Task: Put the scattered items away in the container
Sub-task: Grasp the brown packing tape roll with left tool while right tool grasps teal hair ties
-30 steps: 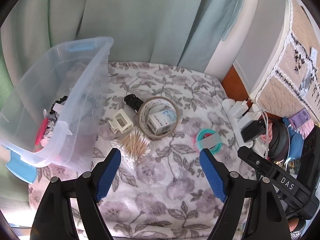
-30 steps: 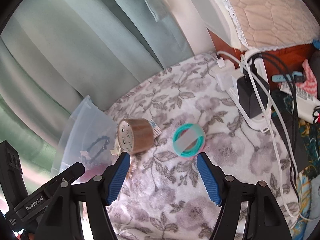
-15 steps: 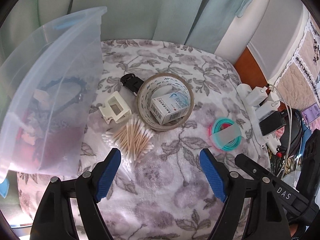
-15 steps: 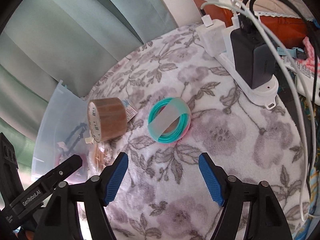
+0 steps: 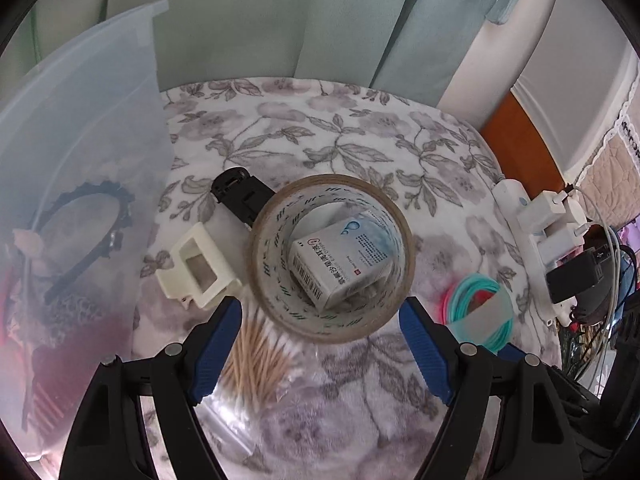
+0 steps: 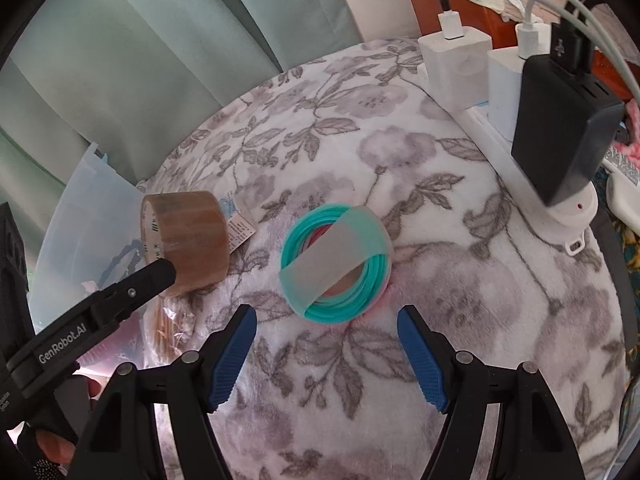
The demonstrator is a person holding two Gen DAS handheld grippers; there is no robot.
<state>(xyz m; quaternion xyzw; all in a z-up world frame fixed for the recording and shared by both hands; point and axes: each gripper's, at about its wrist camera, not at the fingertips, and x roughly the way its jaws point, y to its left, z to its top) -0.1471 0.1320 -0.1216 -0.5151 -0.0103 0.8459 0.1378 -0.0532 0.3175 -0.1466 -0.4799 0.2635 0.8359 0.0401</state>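
Through my left wrist view, my left gripper [image 5: 320, 328] has its jaws spread wide and holding nothing, the blue pads flanking the near edge of the tape roll [image 5: 331, 258] in the middle of the frame. A small medicine box [image 5: 340, 266] sits tilted inside that roll. A cream clip [image 5: 198, 270] lies just left of the roll, a black clip [image 5: 242, 194] touches its upper-left rim, and a bag of cotton swabs [image 5: 256, 360] lies at lower centre beside my left pad. The clear container [image 5: 80, 160] fills the left of the frame, a dark headband showing through its wall. Through my right wrist view, my right gripper [image 6: 326, 350] is likewise parted and empty, low in the frame just short of the teal rings [image 6: 335, 264] at centre on the floral blanket [image 6: 460, 260]. A power strip [image 6: 520, 168] with chargers occupies the upper right.
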